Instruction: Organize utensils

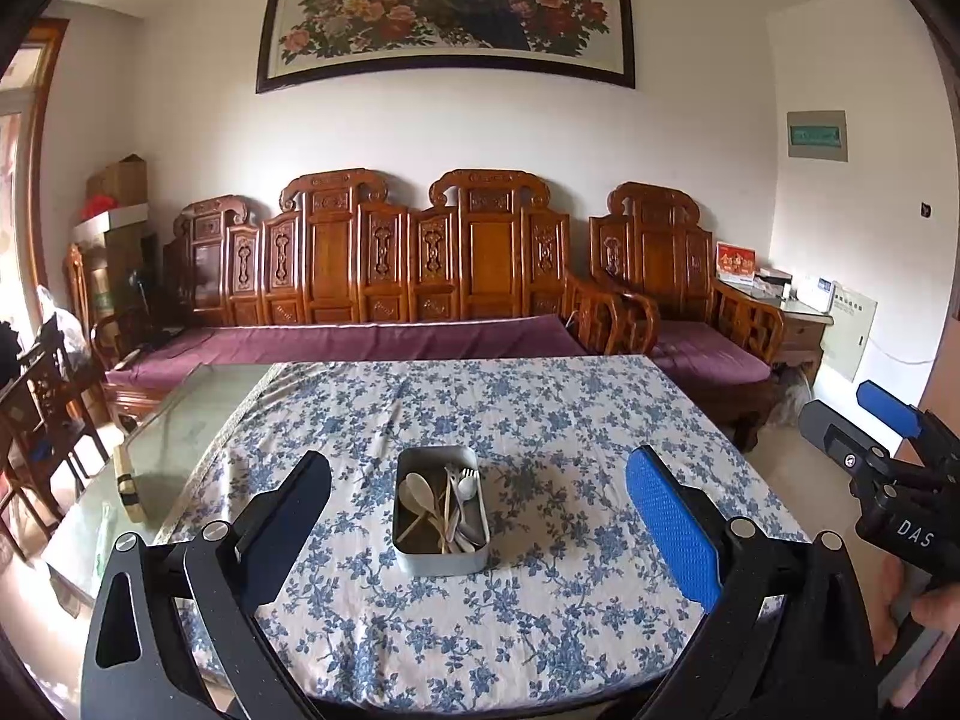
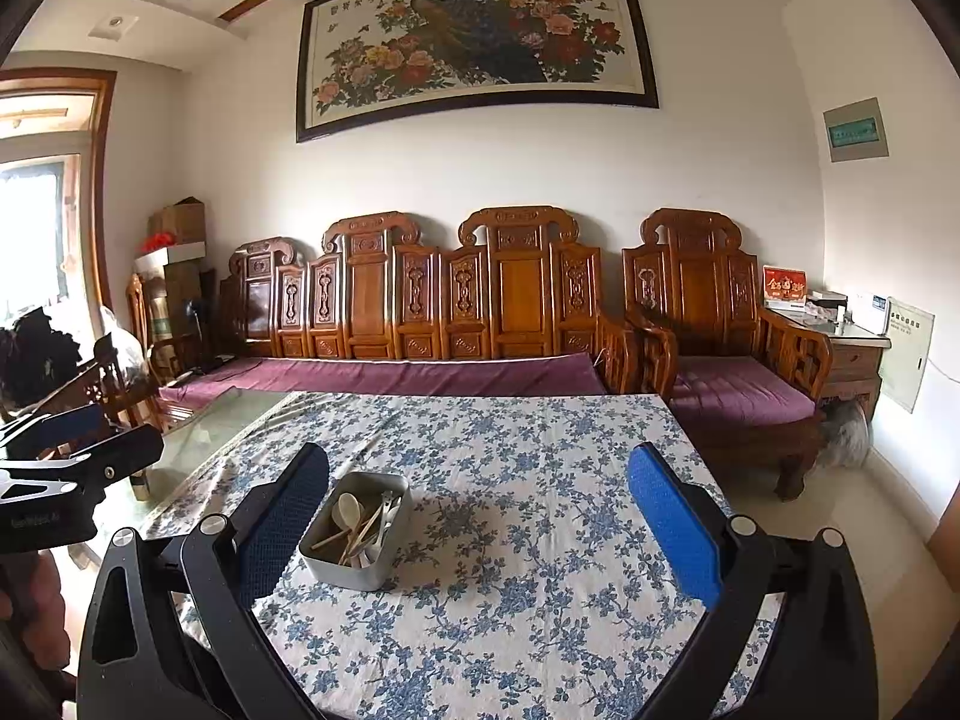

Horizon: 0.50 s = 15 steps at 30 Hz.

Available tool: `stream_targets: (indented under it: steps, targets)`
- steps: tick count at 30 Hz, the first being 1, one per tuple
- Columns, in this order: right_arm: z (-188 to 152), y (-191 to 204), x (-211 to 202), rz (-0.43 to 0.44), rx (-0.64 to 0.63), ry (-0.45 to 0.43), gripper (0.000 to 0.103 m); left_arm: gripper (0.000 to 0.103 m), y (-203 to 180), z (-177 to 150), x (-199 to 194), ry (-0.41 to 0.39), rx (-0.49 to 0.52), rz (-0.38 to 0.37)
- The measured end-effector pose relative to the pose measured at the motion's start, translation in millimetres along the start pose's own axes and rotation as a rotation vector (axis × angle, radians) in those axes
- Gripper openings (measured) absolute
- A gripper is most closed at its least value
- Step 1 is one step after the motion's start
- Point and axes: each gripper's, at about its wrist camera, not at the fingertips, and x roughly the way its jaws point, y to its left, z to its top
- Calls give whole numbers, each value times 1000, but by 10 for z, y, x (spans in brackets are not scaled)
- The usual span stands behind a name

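Observation:
A grey metal tin [image 1: 441, 561] stands on the blue-flowered tablecloth [image 1: 540, 420]. It holds a white spoon [image 1: 418, 489], a white fork [image 1: 467, 483] and wooden chopsticks [image 1: 447, 510] lying jumbled. My left gripper [image 1: 480, 516] is open and empty, held above the table's near side with the tin between its fingers in view. My right gripper [image 2: 480, 522] is open and empty too, to the right of the tin [image 2: 360, 564]. The right gripper also shows at the right edge of the left wrist view [image 1: 888, 438].
A carved wooden sofa [image 1: 384, 276] with purple cushions runs behind the table. An armchair [image 1: 678, 300] and a side table [image 1: 792, 312] stand at the right. Bare glass tabletop [image 1: 174, 420] lies left of the cloth. A wooden chair [image 1: 42, 396] stands at far left.

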Motion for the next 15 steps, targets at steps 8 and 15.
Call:
stream_targets:
  steps: [8, 15]
  targets:
    - [-17, 10, 13, 4, -2, 3, 100, 95, -12, 2, -9, -3, 2, -2]
    - [-25, 18, 17, 8, 1, 4, 100, 95, -9, -1, -21, -5, 4, 0]
